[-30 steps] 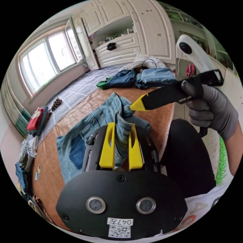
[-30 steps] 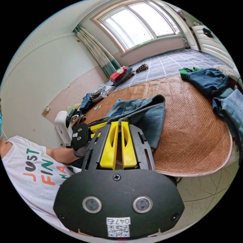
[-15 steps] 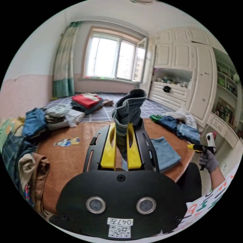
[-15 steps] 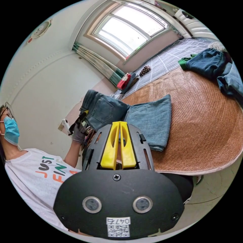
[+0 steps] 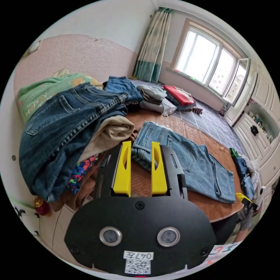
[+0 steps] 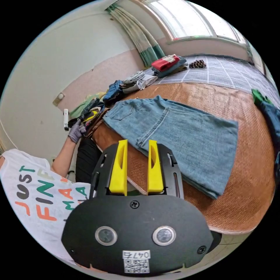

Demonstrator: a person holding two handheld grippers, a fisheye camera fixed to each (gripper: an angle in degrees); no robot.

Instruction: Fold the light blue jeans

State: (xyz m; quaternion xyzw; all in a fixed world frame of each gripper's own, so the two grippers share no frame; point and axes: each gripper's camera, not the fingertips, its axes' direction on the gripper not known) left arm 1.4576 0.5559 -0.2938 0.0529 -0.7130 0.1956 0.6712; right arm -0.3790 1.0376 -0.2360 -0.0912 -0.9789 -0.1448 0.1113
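Gaping gripper [image 6: 137, 166] above jeans [image 6: 180, 131]

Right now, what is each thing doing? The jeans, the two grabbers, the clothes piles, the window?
Jeans: laid flat on the mat, legs doubled together, nothing gripping them.
Left gripper: open, at the waistband.
Right gripper: open, empty.
Clothes pile: heaped, unfolded.
Folded stack: neat.
Window: one pane swung open.
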